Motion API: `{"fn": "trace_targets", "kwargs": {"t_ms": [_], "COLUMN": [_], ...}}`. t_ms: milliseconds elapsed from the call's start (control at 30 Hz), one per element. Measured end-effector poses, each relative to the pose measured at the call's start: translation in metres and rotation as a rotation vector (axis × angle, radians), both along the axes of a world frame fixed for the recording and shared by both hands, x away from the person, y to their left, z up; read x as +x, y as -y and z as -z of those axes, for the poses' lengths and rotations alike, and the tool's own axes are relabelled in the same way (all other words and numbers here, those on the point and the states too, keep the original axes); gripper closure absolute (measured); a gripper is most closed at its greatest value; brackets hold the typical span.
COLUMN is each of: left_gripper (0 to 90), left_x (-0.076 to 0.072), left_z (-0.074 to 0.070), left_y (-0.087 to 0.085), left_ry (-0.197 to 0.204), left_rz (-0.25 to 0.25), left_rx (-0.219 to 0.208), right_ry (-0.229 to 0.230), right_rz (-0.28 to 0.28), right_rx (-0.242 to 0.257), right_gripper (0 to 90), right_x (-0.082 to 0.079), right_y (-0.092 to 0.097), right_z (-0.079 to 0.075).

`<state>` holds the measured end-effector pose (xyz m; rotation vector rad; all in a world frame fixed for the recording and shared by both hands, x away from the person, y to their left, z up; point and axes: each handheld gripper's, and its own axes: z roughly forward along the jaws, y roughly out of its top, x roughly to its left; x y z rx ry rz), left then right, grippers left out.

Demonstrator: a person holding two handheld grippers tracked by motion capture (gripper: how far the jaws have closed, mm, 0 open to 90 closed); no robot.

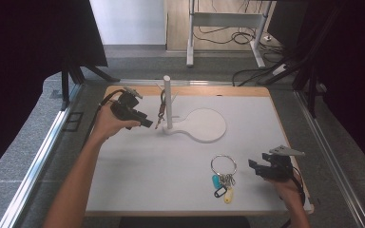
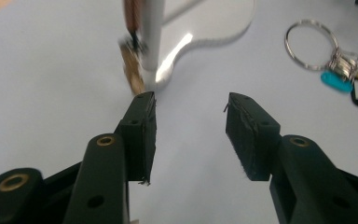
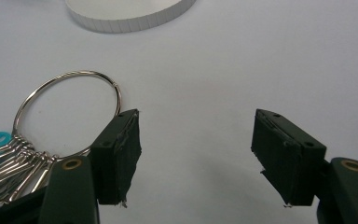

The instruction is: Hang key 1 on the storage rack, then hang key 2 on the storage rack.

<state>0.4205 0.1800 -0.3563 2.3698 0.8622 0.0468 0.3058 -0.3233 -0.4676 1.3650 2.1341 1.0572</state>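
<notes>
Beside the post: left tongs point(image 1: 145, 123) apart, nothing between them.
Post point(image 1: 167, 102): upright on white stand; brown key strap point(image 1: 161, 110) hangs against it.
Key ring point(image 1: 224, 165): flat on desk point(image 1: 138, 175), near-right.
Right tongs point(image 1: 253, 165): apart, empty, just beside the ring.

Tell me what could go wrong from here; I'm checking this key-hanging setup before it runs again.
1. The left gripper stands open close beside the brown key fob hanging on the white stand; a stray nudge might swing the fob or tip the slim post.
2. The right gripper is open beside the key ring, which lies flat on the table; the jaws may slide off the thin wire or push the bunch away.
</notes>
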Motion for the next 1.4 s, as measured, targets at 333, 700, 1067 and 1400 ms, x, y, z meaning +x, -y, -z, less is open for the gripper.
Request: {"fn": "trace_targets", "kwargs": {"t_ms": [333,700,1067,1400], "left_gripper": [50.0,46.0,42.5,42.0], "left_x": [-0.047,-0.091,-0.103,-0.112], "left_z": [0.028,0.058,0.063,0.070], "left_y": [-0.007,-0.009,-0.006,-0.010], "left_ry": [0.039,0.034,0.057,0.045], "left_rz": [-0.009,-0.008,-0.007,-0.002], "left_rx": [0.015,-0.017,0.042,0.054], "right_ry": [-0.003,-0.008,-0.004,-0.073], "right_rz": [-0.016,-0.036,-0.057,-0.099], "right_rx": [-0.006,-0.015,-0.038,-0.139], "right_gripper": [32.5,32.8,32.7,38.1], "right_x": [0.001,-0.001,0.000,0.006], "right_y": [-0.004,-0.005,-0.007,-0.015], "right_z": [0.001,0.001,-0.008,-0.047]}}
